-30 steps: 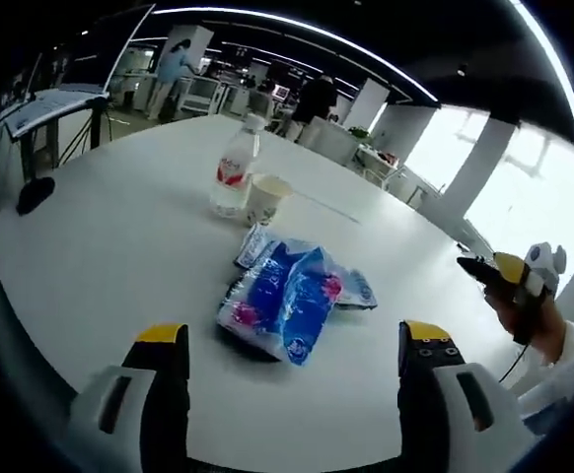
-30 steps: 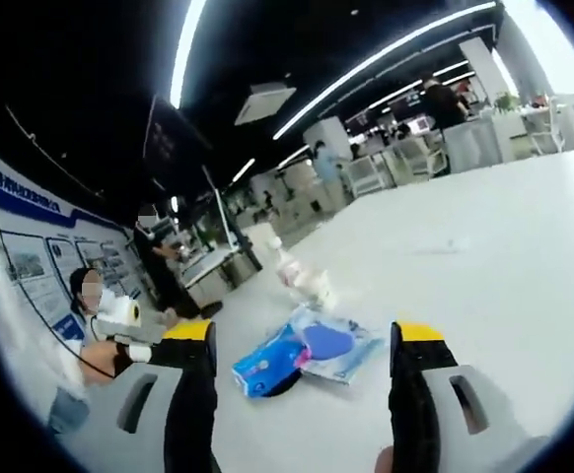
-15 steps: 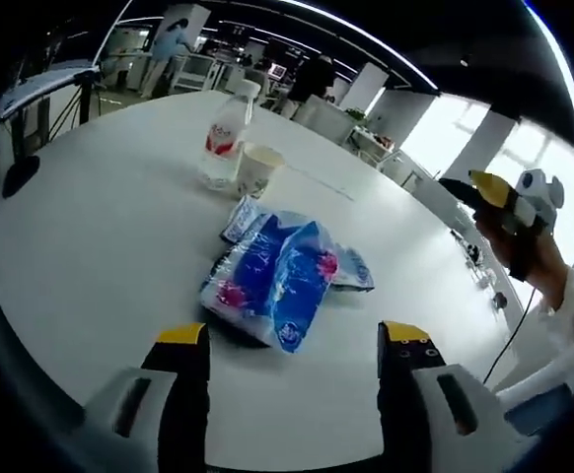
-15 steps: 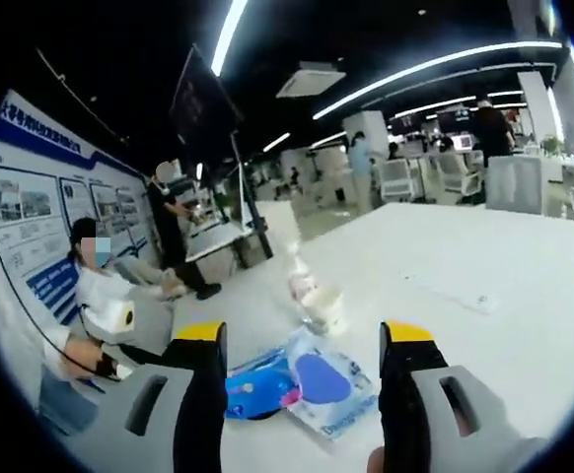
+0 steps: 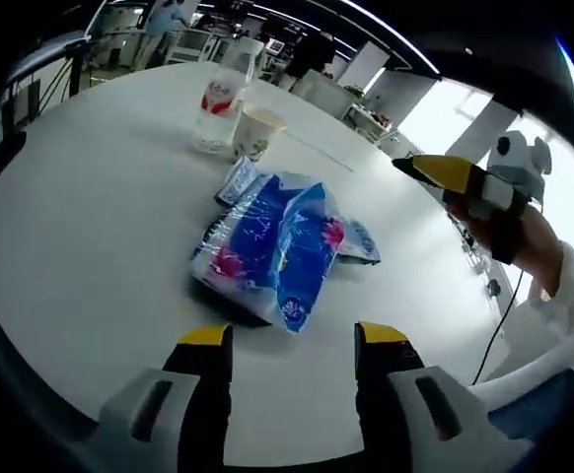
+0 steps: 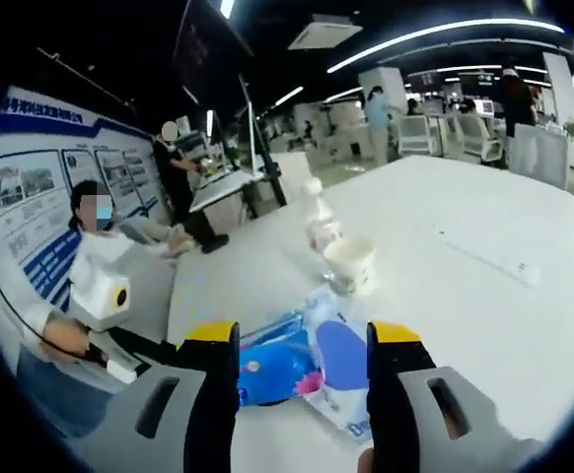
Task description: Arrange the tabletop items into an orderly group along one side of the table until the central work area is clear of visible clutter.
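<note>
left gripper view: the left gripper hovers over the near edge of the white bench, its fingers spread apart and gripping nothing. just beyond them lies a blue plastic packet with pink print, resting on a flatter white-and-blue pouch. farther back, a clear water bottle with a red label stands upright, touching or just beside a paper cup. the right gripper enters from the right, held in a hand. right gripper view: the right gripper has its fingers open and empty, with the packet and pouch between them; bottle and cup stand behind.
</note>
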